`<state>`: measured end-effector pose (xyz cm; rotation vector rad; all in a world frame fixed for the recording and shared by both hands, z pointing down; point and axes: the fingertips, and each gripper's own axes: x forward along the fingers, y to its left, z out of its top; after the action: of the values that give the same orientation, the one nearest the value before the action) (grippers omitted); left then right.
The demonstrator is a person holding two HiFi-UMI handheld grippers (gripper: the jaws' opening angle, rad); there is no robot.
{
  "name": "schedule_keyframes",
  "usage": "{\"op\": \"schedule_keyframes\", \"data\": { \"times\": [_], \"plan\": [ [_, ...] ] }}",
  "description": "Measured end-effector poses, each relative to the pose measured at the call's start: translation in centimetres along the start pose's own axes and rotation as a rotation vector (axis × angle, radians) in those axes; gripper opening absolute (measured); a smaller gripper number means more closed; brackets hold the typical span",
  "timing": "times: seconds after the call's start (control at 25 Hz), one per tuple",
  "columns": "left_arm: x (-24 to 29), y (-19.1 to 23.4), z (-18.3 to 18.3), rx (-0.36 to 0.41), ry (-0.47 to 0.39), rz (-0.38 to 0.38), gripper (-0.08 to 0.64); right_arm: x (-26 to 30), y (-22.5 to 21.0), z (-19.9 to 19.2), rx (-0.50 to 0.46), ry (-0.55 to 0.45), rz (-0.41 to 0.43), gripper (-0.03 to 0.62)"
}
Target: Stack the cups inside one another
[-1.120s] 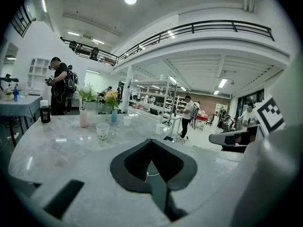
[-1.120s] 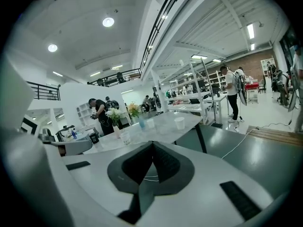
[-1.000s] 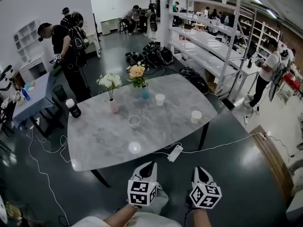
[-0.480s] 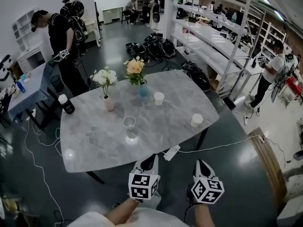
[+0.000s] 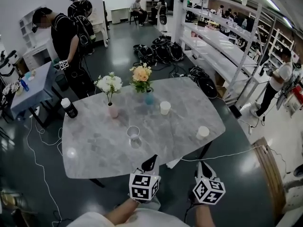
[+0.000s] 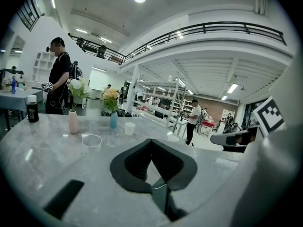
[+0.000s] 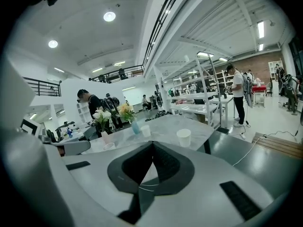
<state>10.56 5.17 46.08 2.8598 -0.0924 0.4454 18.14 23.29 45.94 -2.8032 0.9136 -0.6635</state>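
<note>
Both grippers were found clenched and empty: the left gripper [image 5: 151,161] and the right gripper [image 5: 202,167] each had its jaws pressed together with nothing between them, which we judged fitting, since neither had reached a cup. They were held side by side about the near edge of the grey marble-patterned table [image 5: 90,150], pointing across it. Three cups stood upright and well apart: a clear plastic cup [image 5: 134,133] nearest, ahead of the left gripper; a white paper cup [image 5: 202,132] towards the right edge; a second white paper cup [image 5: 164,108] further back, near the blue vase of orange flowers [image 5: 148,98]. A pink vase of white flowers [image 5: 112,109] and a black bottle with a white cap [image 5: 69,108] stood to the left. No cup was nested, so we judged the stacking not begun. All mouths faced up, so each could receive another.
</note>
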Motion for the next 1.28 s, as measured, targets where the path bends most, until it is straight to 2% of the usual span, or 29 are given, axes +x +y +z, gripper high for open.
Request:
{"op": "schedule_keyframes", "data": {
  "times": [0.4, 0.6, 0.92, 1.28],
  "plan": [
    [3.1, 4.0, 1.8, -0.028, -0.01, 0.063, -0.001, 6.1, 1.7, 1.9, -0.026, 0.02, 0.062, 0.003],
    [5.2, 5.4, 2.4, -0.058, -0.014, 0.074, 0.0, 8.5, 1.6, 2.9, -0.051, 0.035, 0.065, 0.004],
    [7.9, 6.2, 2.0, -0.101, 0.001, 0.061, -0.002, 10.8, 0.6, 3.7, -0.081, 0.055, 0.038, 0.003],
    [8.3, 6.7, 0.1, -0.151, 0.033, 0.053, -0.002, 10.7, -1.9, 2.0, -0.054, 0.108, -0.017, 0.005]
  ]
}}
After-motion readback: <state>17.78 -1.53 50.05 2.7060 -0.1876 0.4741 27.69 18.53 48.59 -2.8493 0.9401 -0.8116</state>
